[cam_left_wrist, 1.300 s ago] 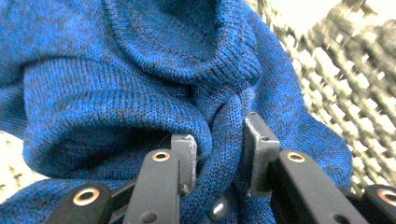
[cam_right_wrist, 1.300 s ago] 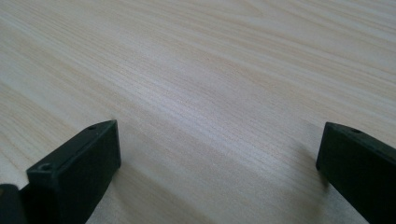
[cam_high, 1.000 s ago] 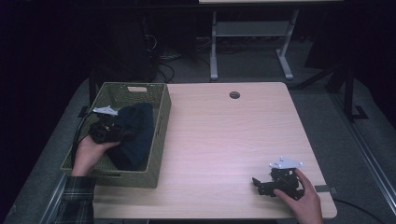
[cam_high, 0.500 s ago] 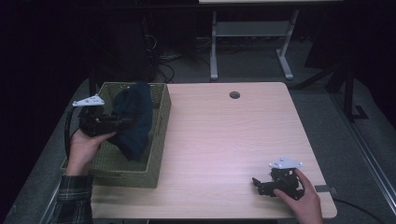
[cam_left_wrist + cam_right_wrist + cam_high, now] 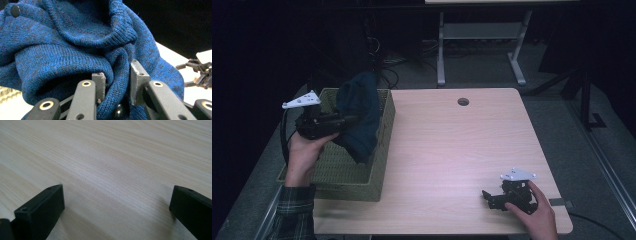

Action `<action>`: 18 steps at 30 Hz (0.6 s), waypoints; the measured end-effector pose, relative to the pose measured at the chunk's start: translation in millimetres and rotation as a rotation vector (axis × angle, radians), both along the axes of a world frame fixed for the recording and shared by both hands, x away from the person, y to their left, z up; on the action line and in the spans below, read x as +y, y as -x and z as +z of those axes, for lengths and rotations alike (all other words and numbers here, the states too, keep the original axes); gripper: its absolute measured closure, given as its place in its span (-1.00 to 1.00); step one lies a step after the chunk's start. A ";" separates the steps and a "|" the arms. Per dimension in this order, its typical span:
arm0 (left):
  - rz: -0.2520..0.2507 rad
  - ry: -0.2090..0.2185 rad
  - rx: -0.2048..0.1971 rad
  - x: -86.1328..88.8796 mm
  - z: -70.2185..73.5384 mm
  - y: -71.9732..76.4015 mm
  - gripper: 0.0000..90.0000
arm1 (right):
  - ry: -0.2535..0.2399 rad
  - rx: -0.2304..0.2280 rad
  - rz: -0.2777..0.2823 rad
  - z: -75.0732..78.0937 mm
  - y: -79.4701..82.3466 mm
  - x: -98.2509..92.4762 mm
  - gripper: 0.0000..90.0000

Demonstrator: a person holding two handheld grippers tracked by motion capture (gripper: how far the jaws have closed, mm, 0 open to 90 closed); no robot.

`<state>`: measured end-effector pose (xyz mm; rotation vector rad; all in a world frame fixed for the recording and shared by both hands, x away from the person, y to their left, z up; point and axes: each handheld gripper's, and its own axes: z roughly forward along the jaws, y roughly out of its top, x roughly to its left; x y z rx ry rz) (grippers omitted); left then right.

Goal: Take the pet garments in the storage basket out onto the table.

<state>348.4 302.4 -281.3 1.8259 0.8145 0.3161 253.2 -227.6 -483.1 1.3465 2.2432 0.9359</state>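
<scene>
**Sweater lifted clear of the basket**

Since the earlier frame the left gripper (image 5: pixel 343 120) has risen, and the blue sweater (image 5: pixel 359 115), which lay down inside the basket (image 5: pixel 339 180), now hangs above it. The right gripper (image 5: pixel 488 196) has not shifted.

In the left gripper view the left gripper's jaws are pinched on a thick fold of the knit, the pads (image 5: pixel 100 82) sunk into the wool with the fabric bunched between them. A dark button (image 5: pixel 15 10) shows on the sweater at the top left of that view. From the high view the sweater droops from the grip over the basket's right rim, its lower end dangling inside the basket; whether that end touches the bottom I cannot tell.

The basket stands at the desk's left edge. The right gripper rests on the desk (image 5: pixel 452 150) near the front right corner, jaws spread wide with bare wood between them.

As I judge it, the pick-up is done: the sweater is gripped and mostly out. Left to do is carrying it over the rim and laying it on the open desk, where the idle right gripper may help spread it.
</scene>
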 end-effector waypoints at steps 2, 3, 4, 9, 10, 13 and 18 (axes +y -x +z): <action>-0.008 0.007 -0.012 -4.3 5.0 0.7 0.56 | 0.000 0.000 0.000 0.0 -0.1 0.1 -1.00; -0.014 0.009 -0.020 -6.3 7.5 0.8 0.56 | 0.000 0.000 0.000 0.0 -0.1 0.1 -1.00; -0.018 0.015 -0.026 -8.5 9.9 1.1 0.56 | 0.000 0.000 0.000 0.0 -0.2 0.1 -1.00; -0.046 0.025 -0.051 -20.8 18.7 1.3 0.57 | -0.001 0.000 0.000 0.0 -0.2 0.1 -1.00; -0.053 0.027 -0.054 -23.5 19.9 1.3 0.57 | -0.001 0.000 0.000 0.0 -0.2 0.1 -1.00; -0.071 0.033 -0.063 -31.7 22.2 0.4 0.57 | 0.000 0.000 0.001 0.0 -0.4 0.1 -1.00; -0.095 0.023 -0.061 -45.6 23.7 -2.7 0.58 | 0.000 0.000 0.001 0.0 -0.4 0.1 -1.00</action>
